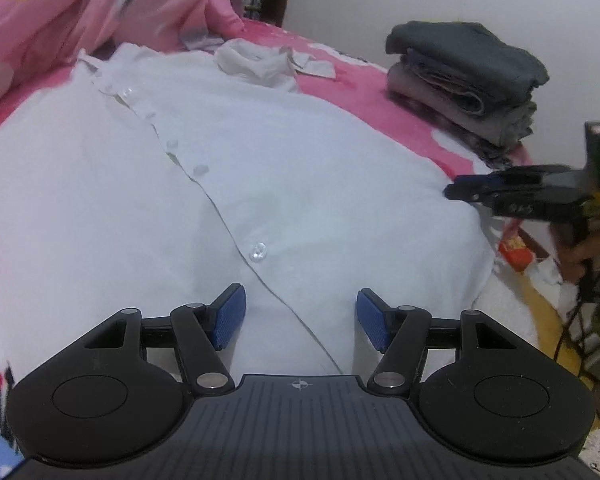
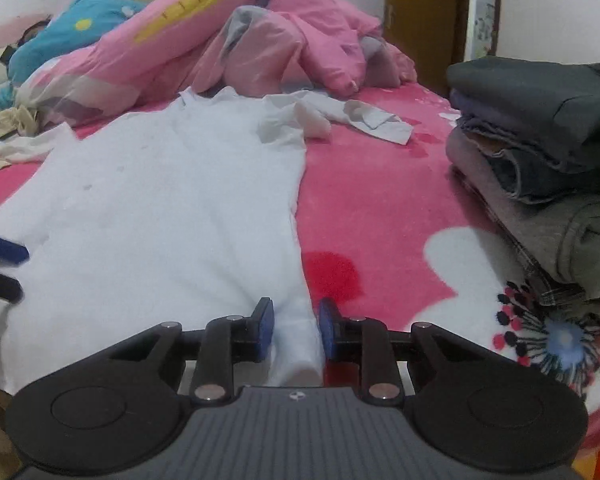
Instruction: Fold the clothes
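Note:
A white button-front shirt (image 1: pixel 260 160) lies spread flat on the pink bed blanket (image 1: pixel 360 92), placket up and collar at the far end. My left gripper (image 1: pixel 300 318) is open over the near hem, its blue pads on either side of the placket and not pinching it. From the right wrist view the shirt (image 2: pixel 160 220) fills the left half, one sleeve (image 2: pixel 340 114) crumpled at the far right. My right gripper (image 2: pixel 296 330) is closed on a raised fold of the shirt's near right corner. It also shows as the right gripper (image 1: pixel 472 192) at the shirt's right edge.
A stack of folded dark and grey clothes (image 2: pixel 540 140) sits on the right of the bed, also seen as the stack (image 1: pixel 468 76). A bunched pink quilt (image 2: pixel 240 40) and a blue pillow (image 2: pixel 60 36) lie at the far end. Beige garments (image 2: pixel 4 132) lie at the left.

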`<state>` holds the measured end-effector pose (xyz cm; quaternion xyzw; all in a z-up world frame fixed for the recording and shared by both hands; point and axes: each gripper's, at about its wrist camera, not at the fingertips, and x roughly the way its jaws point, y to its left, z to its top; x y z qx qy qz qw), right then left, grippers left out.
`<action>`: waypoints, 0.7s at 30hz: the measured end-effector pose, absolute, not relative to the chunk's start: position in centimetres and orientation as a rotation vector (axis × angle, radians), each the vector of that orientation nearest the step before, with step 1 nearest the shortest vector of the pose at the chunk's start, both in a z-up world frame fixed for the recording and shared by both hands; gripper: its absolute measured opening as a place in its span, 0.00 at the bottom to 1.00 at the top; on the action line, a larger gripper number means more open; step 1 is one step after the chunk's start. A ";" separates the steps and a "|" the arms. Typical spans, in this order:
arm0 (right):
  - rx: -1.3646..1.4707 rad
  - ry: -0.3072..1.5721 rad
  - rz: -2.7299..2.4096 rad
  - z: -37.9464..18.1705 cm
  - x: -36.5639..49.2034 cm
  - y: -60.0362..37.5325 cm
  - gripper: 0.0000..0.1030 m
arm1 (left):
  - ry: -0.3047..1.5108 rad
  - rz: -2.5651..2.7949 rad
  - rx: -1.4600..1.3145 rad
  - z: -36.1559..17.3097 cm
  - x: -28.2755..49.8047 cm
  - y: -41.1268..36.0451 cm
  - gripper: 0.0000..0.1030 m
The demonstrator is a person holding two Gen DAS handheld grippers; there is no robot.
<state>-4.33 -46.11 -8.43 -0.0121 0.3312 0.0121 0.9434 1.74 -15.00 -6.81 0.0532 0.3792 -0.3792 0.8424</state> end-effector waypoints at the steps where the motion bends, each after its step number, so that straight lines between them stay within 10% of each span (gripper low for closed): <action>1: -0.027 0.658 0.009 -7.6 -4.5 -46.0 0.26 | 0.784 -0.797 0.093 -6.3 1.6 -14.4 0.60; 21: 0.241 0.593 0.324 -2.8 7.2 -29.6 0.40 | 0.557 0.081 -0.498 -3.5 12.3 14.4 0.60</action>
